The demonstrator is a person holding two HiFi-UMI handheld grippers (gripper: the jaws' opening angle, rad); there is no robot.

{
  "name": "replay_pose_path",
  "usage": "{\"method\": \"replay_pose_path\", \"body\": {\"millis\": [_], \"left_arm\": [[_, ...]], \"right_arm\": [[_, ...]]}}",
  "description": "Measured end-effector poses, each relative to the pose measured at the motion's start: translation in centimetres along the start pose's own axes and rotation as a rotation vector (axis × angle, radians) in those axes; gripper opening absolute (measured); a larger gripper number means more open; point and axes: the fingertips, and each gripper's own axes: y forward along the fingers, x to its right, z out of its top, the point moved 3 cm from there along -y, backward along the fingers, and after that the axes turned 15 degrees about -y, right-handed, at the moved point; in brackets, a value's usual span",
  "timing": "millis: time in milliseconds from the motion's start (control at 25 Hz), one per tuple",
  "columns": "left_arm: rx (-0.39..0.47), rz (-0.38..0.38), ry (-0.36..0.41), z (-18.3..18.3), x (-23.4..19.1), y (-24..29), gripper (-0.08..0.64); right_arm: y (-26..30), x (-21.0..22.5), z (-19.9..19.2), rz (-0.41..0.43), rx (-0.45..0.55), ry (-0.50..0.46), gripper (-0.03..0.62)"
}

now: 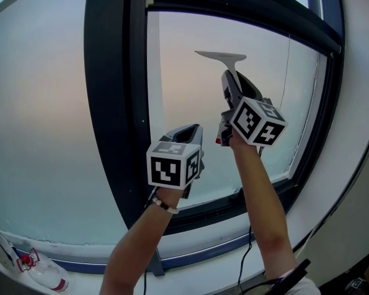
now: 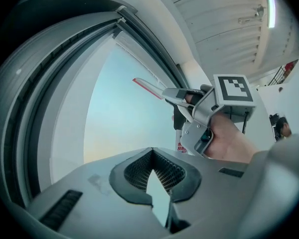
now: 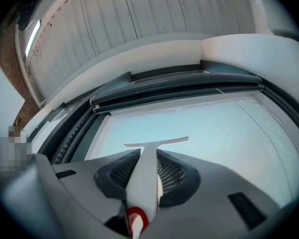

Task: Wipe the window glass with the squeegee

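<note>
The right gripper [image 3: 148,156] jaws clamp the squeegee [image 3: 157,142], the left gripper [image 2: 154,159] jaws sit together, empty, and a hard push on the glass [image 1: 190,103] may twist it loose.

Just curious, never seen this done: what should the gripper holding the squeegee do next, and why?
Probably pull it straight down. The right gripper grips the squeegee by its handle, blade level and high on the window glass, with most of the pane below it.
</note>
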Motion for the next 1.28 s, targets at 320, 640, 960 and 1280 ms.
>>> {"method": "replay_pose_path", "body": {"millis": [320, 640, 960, 1280], "left_arm": [[-0.013, 0.014, -0.035, -2.2, -1.4, -0.8, -0.002], [-0.039, 0.020, -0.051, -5.1, -1.8, -0.9, -0.002], [-0.063, 0.019, -0.095, -8.9, -1.8, -2.0, -0.002], [-0.104, 0.043, -0.170, -13.7, -2.5, -3.3, -0.002]], "right_arm": [[-3.4, -1.4, -4.0, -0.001, -0.027, 0.003, 0.091], [-6.5, -2.5, -7.9, 0.006, -0.058, 0.013, 0.091], [-10.2, -3.5, -12.2, 0.024, -0.138, 0.010, 0.091], [-14.6, -4.4, -17.5, 0.028, -0.223, 0.031, 0.091]]}}
